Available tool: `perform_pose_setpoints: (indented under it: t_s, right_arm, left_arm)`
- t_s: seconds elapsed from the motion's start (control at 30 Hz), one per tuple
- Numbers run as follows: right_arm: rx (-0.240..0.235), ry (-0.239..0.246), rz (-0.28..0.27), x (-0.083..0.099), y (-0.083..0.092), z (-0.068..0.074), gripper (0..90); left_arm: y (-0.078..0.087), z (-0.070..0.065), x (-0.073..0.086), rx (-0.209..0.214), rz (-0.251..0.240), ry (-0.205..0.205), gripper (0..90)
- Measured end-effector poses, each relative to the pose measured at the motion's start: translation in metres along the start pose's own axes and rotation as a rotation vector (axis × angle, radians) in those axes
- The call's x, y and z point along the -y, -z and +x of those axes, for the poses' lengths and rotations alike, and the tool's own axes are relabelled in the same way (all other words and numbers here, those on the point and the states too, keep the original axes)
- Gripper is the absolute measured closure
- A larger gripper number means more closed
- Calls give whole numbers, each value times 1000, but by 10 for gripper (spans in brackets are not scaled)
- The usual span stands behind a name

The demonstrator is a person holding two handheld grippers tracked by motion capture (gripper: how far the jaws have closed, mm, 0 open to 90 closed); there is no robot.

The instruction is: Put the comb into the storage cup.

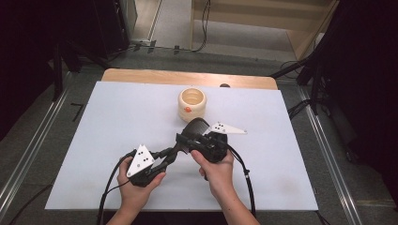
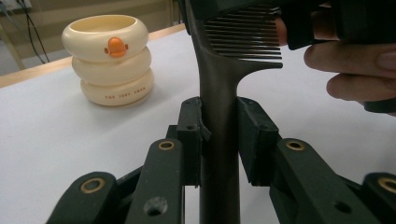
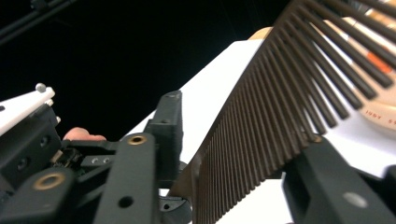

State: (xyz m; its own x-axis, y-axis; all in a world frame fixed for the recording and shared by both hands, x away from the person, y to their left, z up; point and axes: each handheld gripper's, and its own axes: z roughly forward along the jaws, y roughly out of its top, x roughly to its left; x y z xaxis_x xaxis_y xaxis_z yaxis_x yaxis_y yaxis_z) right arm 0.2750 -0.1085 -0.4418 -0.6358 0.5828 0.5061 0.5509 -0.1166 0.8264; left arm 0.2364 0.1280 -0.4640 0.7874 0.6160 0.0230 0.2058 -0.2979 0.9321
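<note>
Mid-handover of one dark comb (image 1: 187, 136), held off the desk (image 1: 117, 117) at lower centre of the high view. Left hand-held gripper (image 2: 219, 135) pinching the comb handle, pads (image 2: 189, 135) tight on both sides in the left gripper view, handle running straight up the middle of the frame. Right hand-held gripper (image 1: 197, 140) at the toothed end, just right of centre in the high view; in the right gripper view the jaws stand spread, one on each side of the tooth row (image 3: 280, 107), right jaw seemingly touching the tooth tips, left jaw apart from it. Not yet clamped, by the look of it. Likely step: transfer or regrip from left to right. Next move calls for closing the right jaws on the spine rather than on the thin teeth, confirming grip, only then easing the left pinch. Risk: teeth flexing or slipping if squeezed at the tips. Probable target: cream ringed holder (image 1: 192, 104) with an orange duck mark, upper centre of the high view, upper left in the left gripper view, upright, well apart from the comb. Count: one comb, one holder, two hand-held grippers, two hands (image 1: 218, 171), one white desk sheet.
</note>
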Motion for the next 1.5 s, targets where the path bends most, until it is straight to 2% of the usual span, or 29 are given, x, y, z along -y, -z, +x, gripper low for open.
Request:
perform_pose_setpoints:
  t_s: [0.03,0.1,0.13,0.23,0.4,0.57,0.8,0.83,0.87,0.97,1.07,1.13,1.23,1.5]
  right_arm:
    - [1,-12,-12,1,1,-1,658]
    - [-2,-22,-18,2,1,-2,680]
    - [-3,-35,-29,3,2,-3,733]
    - [-9,-53,-34,4,2,-4,758]
    - [-93,-105,-50,5,3,-7,823]
    - [-101,-95,-47,4,4,-7,828]
    - [-79,-54,-86,-1,12,-8,829]
    - [-64,-37,-97,-3,14,-9,829]
    - [-64,-37,-97,-3,14,-9,829]
    - [-39,-9,-117,-6,19,-11,829]
    - [-29,20,-143,-10,23,-13,829]
    - [-25,43,-151,-12,24,-13,829]
    - [-18,69,-168,-16,26,-13,829]
    - [15,103,-200,-29,28,-19,829]
  left_arm:
    - [0,0,0,-1,-2,0,716]
    - [0,-1,0,-3,-6,-6,716]
    - [0,-1,0,-3,-6,-10,716]
    - [0,-2,0,-9,-7,-15,716]
    - [-2,-5,1,-18,-3,-25,715]
    - [-2,2,2,37,-7,21,704]
    - [-2,12,4,47,2,84,384]
    - [-1,14,4,48,0,94,289]
    - [0,16,4,52,-4,106,289]
    - [3,23,5,50,-4,130,128]
    - [7,30,7,43,-5,140,47]
    - [9,36,9,14,6,156,39]
    - [17,45,12,-7,-9,178,17]
    - [34,70,24,-26,-43,206,0]
